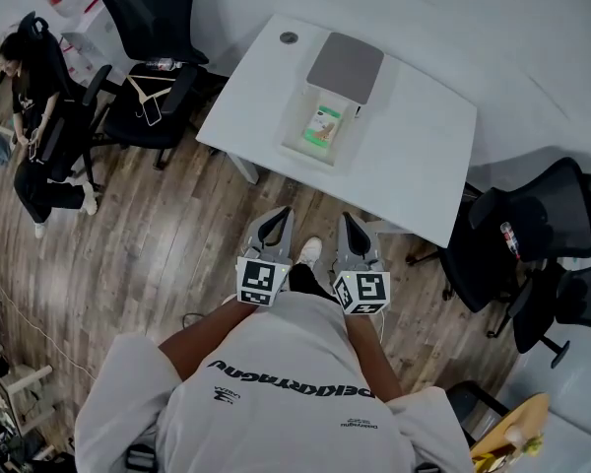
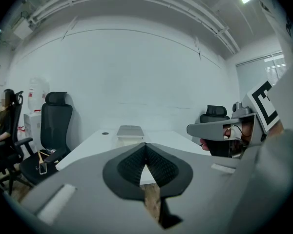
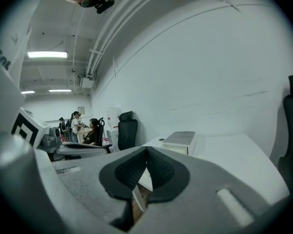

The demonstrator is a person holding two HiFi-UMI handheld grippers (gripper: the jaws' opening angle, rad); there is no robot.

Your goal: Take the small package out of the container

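Our left gripper and right gripper, closed and empty, hang short of the surface, the small package untouched in its container.

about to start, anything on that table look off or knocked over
Nothing spilled or tipped. The one oddity: the grey lid sits over only the far end of the container, leaving the package in the near end uncovered. A clothes hanger also lies on the chair at the left.

A small package apparently lies in the container.
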